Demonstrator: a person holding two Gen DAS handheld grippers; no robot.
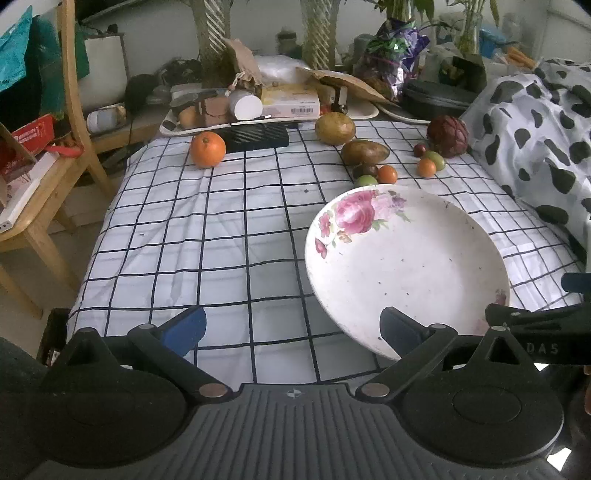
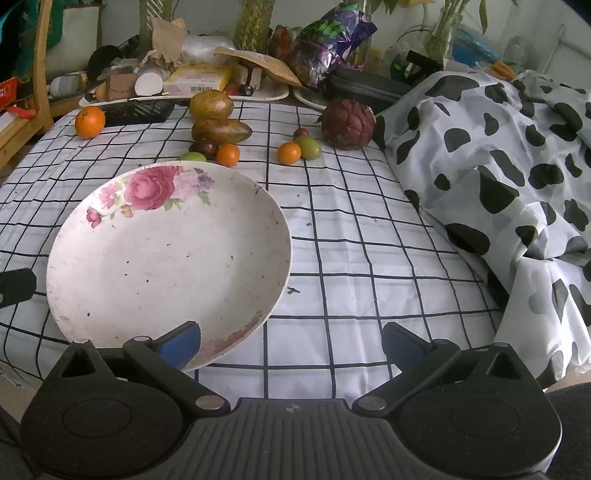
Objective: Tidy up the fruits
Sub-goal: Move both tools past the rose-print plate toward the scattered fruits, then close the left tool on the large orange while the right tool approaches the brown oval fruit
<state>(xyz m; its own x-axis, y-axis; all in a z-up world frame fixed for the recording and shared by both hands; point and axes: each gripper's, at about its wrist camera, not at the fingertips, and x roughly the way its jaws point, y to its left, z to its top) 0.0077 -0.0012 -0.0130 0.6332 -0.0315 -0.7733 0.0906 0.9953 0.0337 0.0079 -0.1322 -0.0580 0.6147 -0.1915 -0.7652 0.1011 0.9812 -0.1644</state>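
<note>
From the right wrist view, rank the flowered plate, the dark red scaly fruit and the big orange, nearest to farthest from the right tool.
1. flowered plate, just ahead-left of the right tool.
2. dark red scaly fruit, far right.
3. big orange, far left; too close to call against 2.

Setting: a lived-in home room. The surface is a bed covered with a white sheet with a black grid pattern (image 1: 207, 229), beside a crumpled black-and-white cow-spot duvet (image 2: 498, 155). A pale wooden chair (image 1: 48, 206) stands at the left side. Behind it lie a cream tray of household clutter (image 1: 258, 107) (boxes, jars, paper bags), a purple foil snack bag (image 2: 332, 40) and potted green plants (image 1: 469, 22).
</note>
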